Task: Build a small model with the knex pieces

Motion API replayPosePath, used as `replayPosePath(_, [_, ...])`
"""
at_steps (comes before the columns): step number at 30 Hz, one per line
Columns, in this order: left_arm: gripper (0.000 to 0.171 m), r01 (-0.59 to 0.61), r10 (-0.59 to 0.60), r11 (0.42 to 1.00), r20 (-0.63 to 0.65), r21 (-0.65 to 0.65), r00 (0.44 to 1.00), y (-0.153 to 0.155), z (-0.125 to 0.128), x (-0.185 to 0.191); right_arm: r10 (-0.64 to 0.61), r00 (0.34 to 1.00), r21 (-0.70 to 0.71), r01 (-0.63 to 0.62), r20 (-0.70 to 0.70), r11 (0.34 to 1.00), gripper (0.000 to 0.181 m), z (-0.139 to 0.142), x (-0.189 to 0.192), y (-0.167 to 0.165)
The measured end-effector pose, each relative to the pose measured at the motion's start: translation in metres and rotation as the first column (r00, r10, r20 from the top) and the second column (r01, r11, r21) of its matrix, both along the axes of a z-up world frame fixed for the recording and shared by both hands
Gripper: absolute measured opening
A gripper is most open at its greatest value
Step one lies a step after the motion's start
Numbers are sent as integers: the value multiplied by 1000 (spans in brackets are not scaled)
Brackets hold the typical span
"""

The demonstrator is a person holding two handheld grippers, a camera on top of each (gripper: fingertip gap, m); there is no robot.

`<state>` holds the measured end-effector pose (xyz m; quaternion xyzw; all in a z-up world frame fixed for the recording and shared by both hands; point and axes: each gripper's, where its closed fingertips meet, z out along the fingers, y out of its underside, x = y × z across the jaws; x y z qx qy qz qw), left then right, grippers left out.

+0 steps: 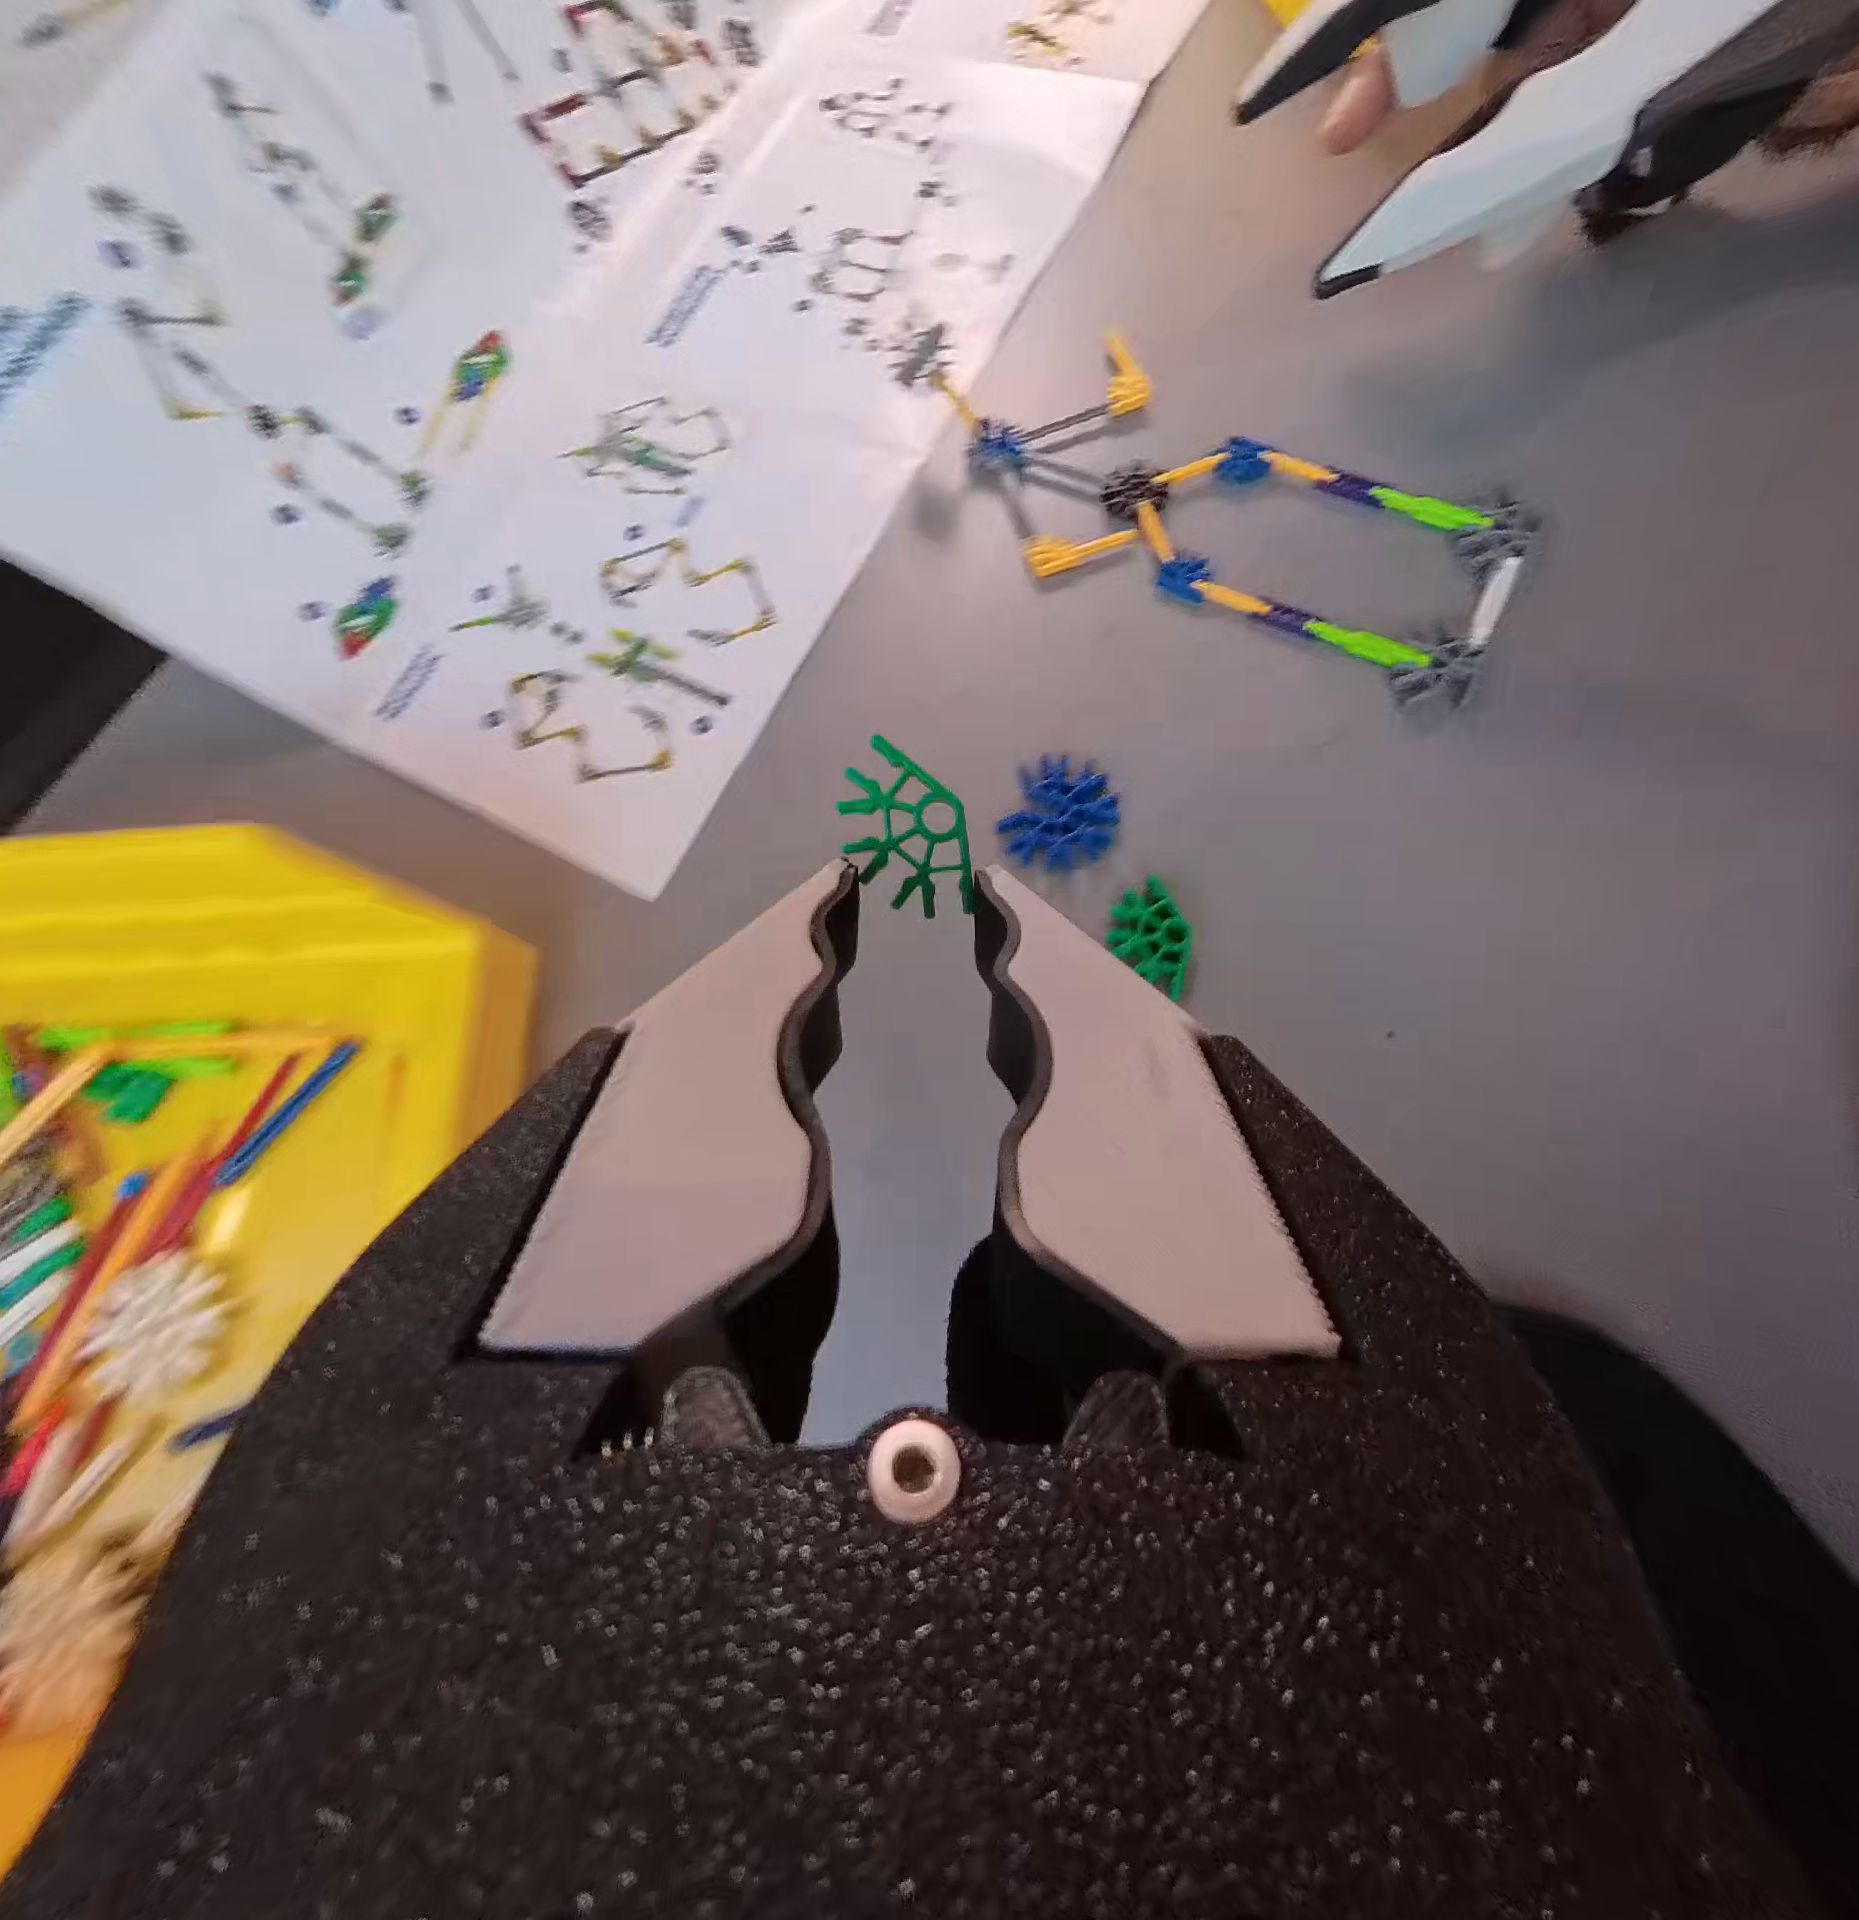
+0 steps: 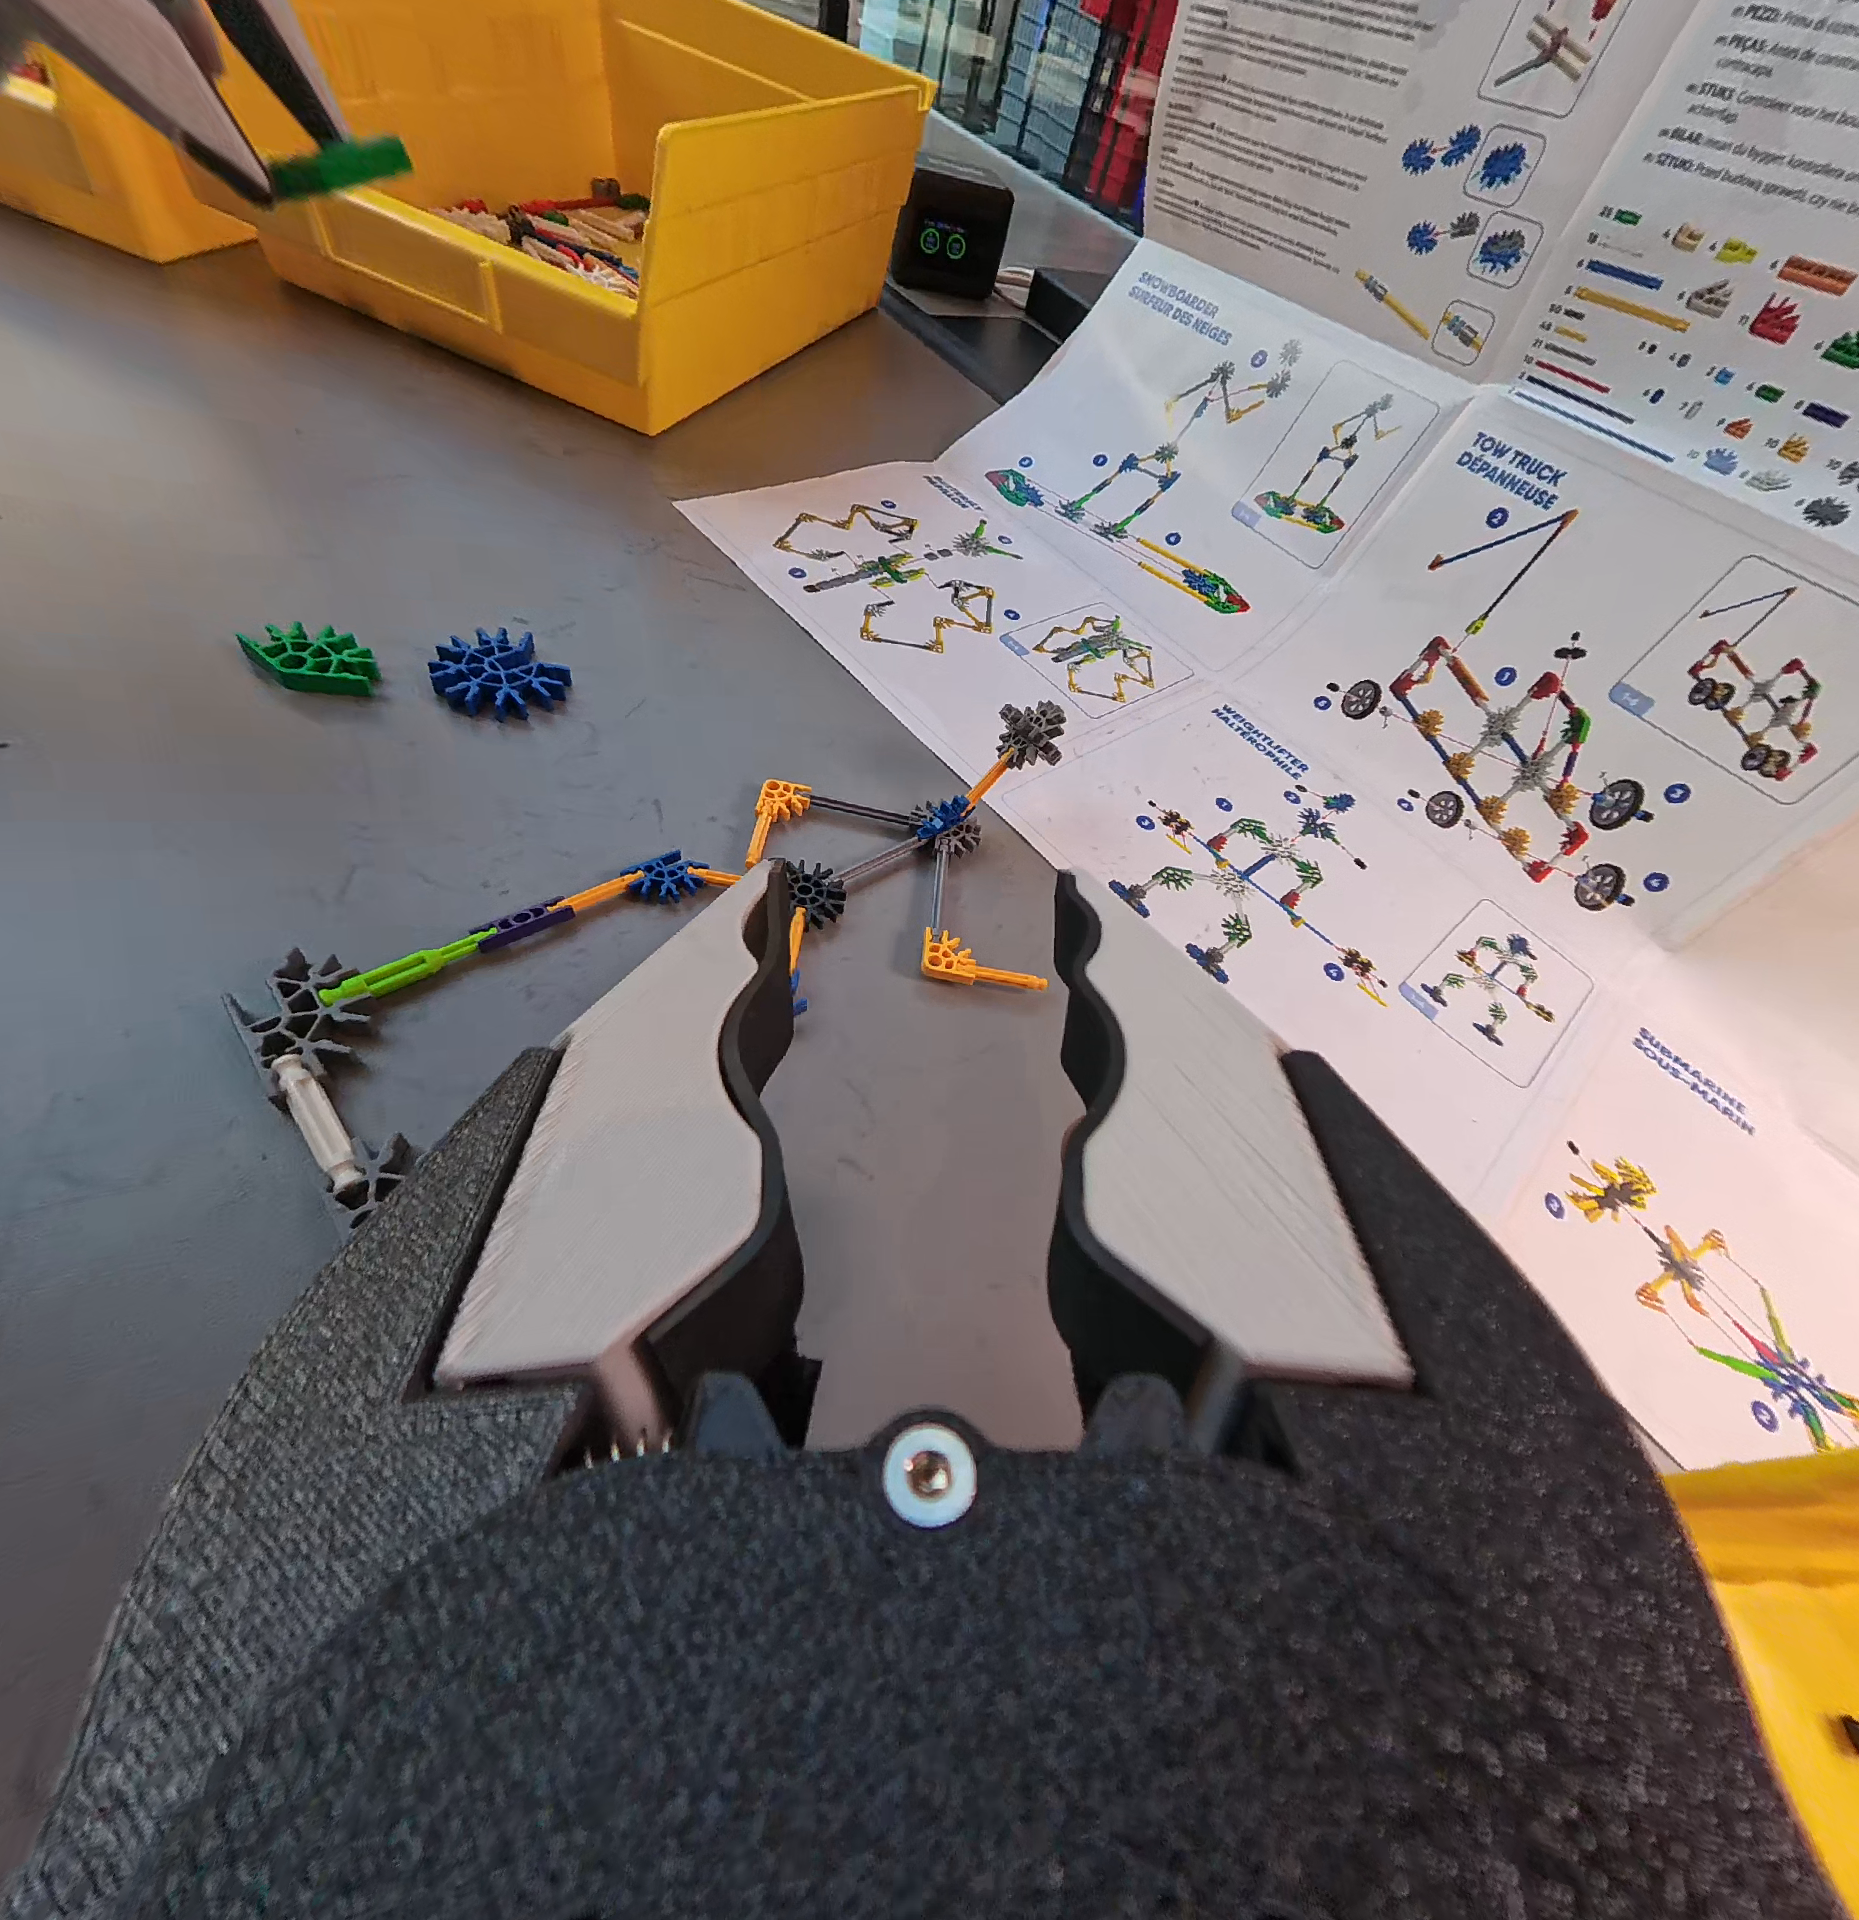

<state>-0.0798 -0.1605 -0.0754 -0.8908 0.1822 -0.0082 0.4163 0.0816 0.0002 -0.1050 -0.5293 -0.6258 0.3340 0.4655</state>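
Left gripper point(image 1: 912, 883) raised above grey table point(image 1: 1320, 987), angled forward and down; tips drawn in close, pinching green fan-shaped connector point(image 1: 909, 826) by its 2 edges, piece clear of the surface. Seen from right wrist view as blurred green piece point(image 2: 343, 166) held high near open-fronted yellow bin point(image 2: 696, 260).

Below and just right of held piece, flat on table: blue snowflake connector point(image 1: 1060, 810) and second green fan connector point(image 1: 1153, 935), side by side, apart.

Right gripper point(image 2: 914, 883) low over table, pointing forward, tilted slightly down; jaws spread wide, nothing between them. Left fingertip point(image 2: 759, 894) just beside black round connector point(image 2: 813, 891) of rod-and-connector figure point(image 2: 634, 883); contact cannot be told. Figure lying flat: yellow, blue, grey connectors, green-purple rods, white rod at foot end.

Unfolded instruction sheet point(image 2: 1424, 727) right of figure, 1 grey connector overlapping its edge. Yellow bin point(image 1: 229, 987) of mixed rods at left in left wrist view. Small black device with lit screen point(image 2: 951, 239) behind bin.
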Motion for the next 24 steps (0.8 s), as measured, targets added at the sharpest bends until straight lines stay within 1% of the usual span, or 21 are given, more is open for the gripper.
replayPosePath(2, [22,103,-102,995,73,-15,992,21,-23,43,6,1000,4,-6,5,1000,50,-1,1,-3])
replayPosePath(4, [22,189,-185,982,113,-28,976,37,-40,74,14,1000,5,-14,10,1000,50,-1,2,-5])
replayPosePath(7, [22,284,-276,956,101,-78,956,52,-58,102,43,998,-5,-43,40,999,50,-6,4,-10])
replayPosePath(9, [22,325,-316,939,88,-112,945,56,-66,112,89,991,-32,-86,100,996,51,-14,7,-17])
replayPosePath(11, [22,332,-327,933,53,-136,943,58,-74,112,152,974,-65,-143,166,988,52,-22,11,-29])
replayPosePath(14, [22,328,-322,935,64,-133,945,57,-79,110,257,927,-120,-232,273,965,52,-32,20,-49])
replayPosePath(16, [22,313,-305,941,74,-126,949,56,-81,105,328,870,-164,-286,367,944,52,-43,29,-63])
replayPosePath(18, [22,303,-295,946,88,-111,952,56,-81,102,345,817,-147,-313,462,938,51,-58,38,-68])
replayPosePath(19, [22,302,-292,948,100,-100,951,56,-79,101,354,816,-148,-322,457,935,45,-57,37,-70])
replayPosePath(20, [23,300,-290,950,115,-86,950,56,-77,100,356,804,-150,-325,476,934,35,-58,39,-71])
replayPosePath(21, [23,294,-284,954,128,-66,950,57,-75,99,365,794,-152,-335,485,930,31,-58,40,-72])
replayPosePath(24, [23,242,-241,970,157,10,958,64,-67,90,377,772,-123,-369,512,921,3,-58,45,-68])
